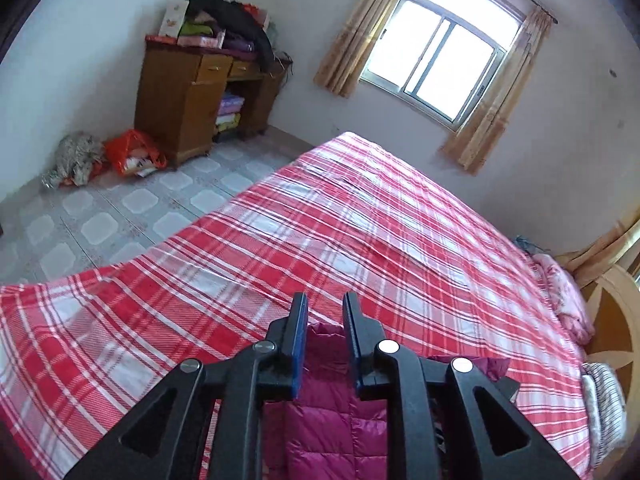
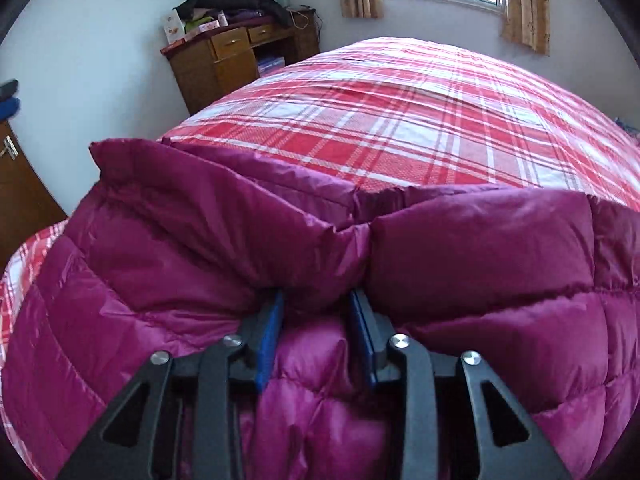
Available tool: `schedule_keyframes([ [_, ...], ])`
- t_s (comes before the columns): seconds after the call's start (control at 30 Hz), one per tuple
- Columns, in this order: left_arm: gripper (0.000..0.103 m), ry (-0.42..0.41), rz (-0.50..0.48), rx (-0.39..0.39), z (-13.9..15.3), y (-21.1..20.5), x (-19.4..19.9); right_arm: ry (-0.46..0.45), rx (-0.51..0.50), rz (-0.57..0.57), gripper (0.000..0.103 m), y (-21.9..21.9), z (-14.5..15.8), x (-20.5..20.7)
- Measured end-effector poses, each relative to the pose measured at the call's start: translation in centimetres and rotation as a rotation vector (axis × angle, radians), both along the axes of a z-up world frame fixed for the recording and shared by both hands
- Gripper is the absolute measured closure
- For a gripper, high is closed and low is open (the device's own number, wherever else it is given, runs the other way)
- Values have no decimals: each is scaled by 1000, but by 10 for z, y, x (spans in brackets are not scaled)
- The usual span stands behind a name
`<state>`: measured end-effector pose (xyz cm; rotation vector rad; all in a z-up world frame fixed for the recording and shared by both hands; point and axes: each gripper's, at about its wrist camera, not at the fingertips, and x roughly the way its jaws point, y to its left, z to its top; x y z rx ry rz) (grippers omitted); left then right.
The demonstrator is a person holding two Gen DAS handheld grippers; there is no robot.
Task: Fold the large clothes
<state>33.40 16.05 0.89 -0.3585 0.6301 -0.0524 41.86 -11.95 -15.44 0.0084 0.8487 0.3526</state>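
Note:
A magenta quilted puffer jacket (image 2: 480,248) lies bunched on a bed with a red and white plaid sheet (image 2: 400,120). My right gripper (image 2: 317,296) is shut on a gathered fold of the jacket, and the fabric puckers toward its blue pads. In the left wrist view my left gripper (image 1: 325,300) hangs above the bed with a narrow gap between its blue pads. Nothing is pinched there. The jacket (image 1: 324,420) shows below and behind its fingers, and the plaid sheet (image 1: 360,220) stretches ahead.
A wooden desk (image 1: 180,92) piled with clothes and boxes stands against the far wall. An orange bag (image 1: 134,154) and a bundle of rags lie on the tiled floor. A curtained window (image 1: 440,56) is beyond the bed. Pink bedding (image 1: 564,292) and a headboard (image 1: 612,312) are at right.

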Motion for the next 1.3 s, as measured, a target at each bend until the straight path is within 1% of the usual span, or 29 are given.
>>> schedule_keyframes([
  [0.03, 83, 9, -8, 35, -3, -13, -5, -5, -23, -2, 65, 4, 0, -1],
  [0.1, 83, 42, -66, 93, -18, -48, -12, -5, -42, -5, 65, 7, 0, 0],
  [0.17, 83, 69, -89, 133, -35, -77, -14, 11, -8, -3, 66, 0, 7, -2],
  [0.2, 83, 80, -106, 149, -43, -91, -14, 5, 32, -13, 66, -8, 16, -6],
  [0.23, 83, 90, -132, 171, -53, -105, -12, -33, 80, -35, 66, -21, 30, -13],
  [0.3, 83, 109, -144, 227, -65, -125, -6, -107, 128, -82, 66, -49, 56, -28],
  [0.33, 83, 110, -138, 259, -70, -134, -2, -135, 126, -108, 66, -65, 67, -33],
  [0.4, 83, 96, -124, 300, -79, -147, 7, -158, 50, -179, 66, -94, 76, -36],
  [0.47, 83, 110, -97, 336, -92, -155, 22, -155, -43, -242, 66, -118, 69, -29],
  [0.5, 83, 126, -99, 347, -99, -159, 30, -137, -76, -265, 66, -130, 60, -24],
  [0.57, 83, 155, -99, 382, -116, -166, 42, -77, -93, -288, 66, -147, 39, -12],
  [0.63, 83, 177, -75, 431, -134, -170, 48, -32, -76, -319, 66, -161, 16, -4],
  [0.7, 83, 180, -77, 420, -145, -169, 50, -25, -19, -337, 66, -174, 5, -6],
  [0.77, 82, 168, -70, 411, -150, -169, 53, -36, -3, -347, 65, -178, 3, -9],
  [0.87, 81, 165, -61, 436, -155, -175, 55, -40, -17, -363, 66, -178, 4, -11],
  [0.97, 81, 172, -48, 468, -160, -181, 60, -39, 14, -402, 65, -186, 0, -15],
  [1.03, 81, 176, -41, 487, -161, -184, 63, -34, 15, -448, 65, -193, -1, -15],
  [1.07, 81, 175, -38, 493, -162, -184, 64, -34, 19, -449, 66, -194, -2, -15],
  [1.13, 81, 173, -34, 498, -162, -184, 63, -36, -7, -451, 65, -191, -1, -14],
  [1.2, 81, 175, -32, 503, -163, -184, 62, -37, -59, -451, 65, -184, 1, -13],
  [1.23, 81, 176, -31, 507, -163, -184, 62, -41, -86, -449, 67, -180, 5, -14],
  [1.27, 81, 177, -31, 509, -162, -185, 62, -67, -117, -455, 77, -176, 13, -20],
  [1.3, 81, 177, -32, 510, -162, -185, 61, -114, -114, -457, 78, -172, 23, -31],
])
